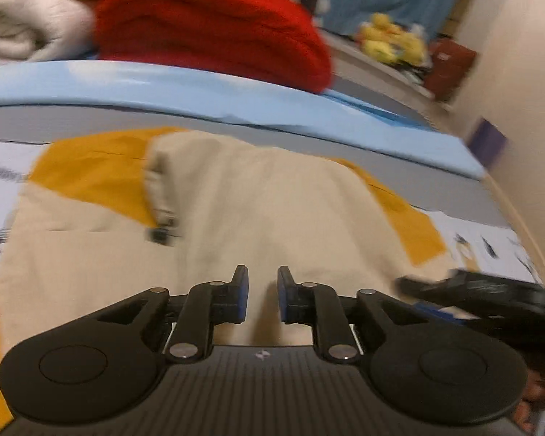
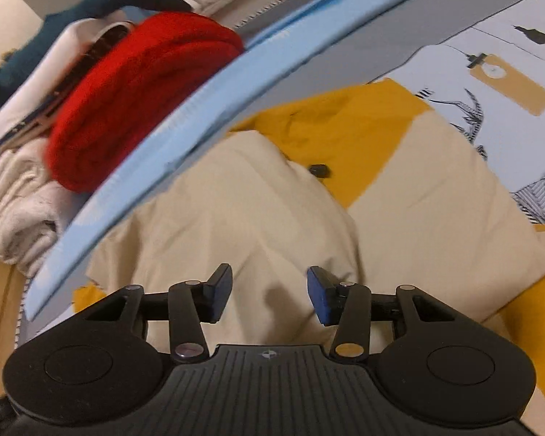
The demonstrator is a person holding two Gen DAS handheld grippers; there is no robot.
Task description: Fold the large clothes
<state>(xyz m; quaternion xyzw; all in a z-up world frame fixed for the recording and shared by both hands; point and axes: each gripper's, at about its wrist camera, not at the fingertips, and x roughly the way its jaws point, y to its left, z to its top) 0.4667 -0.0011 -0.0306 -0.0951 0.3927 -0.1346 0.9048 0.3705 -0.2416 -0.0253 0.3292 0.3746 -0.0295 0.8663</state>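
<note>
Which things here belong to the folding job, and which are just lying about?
Job: cream and mustard garment, left claw, right claw.

Lying about: red knit, cream blanket, yellow plush toys, printed bed sheet.

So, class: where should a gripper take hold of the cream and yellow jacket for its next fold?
Probably the jacket by its cream corner at the right, coming in from that side: there the edge lies flat and free on the printed sheet.

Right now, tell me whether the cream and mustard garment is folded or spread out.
Partly folded: the cream and mustard garment has a cream panel doubled over its mustard side, lying on the printed bedsheet.
</note>
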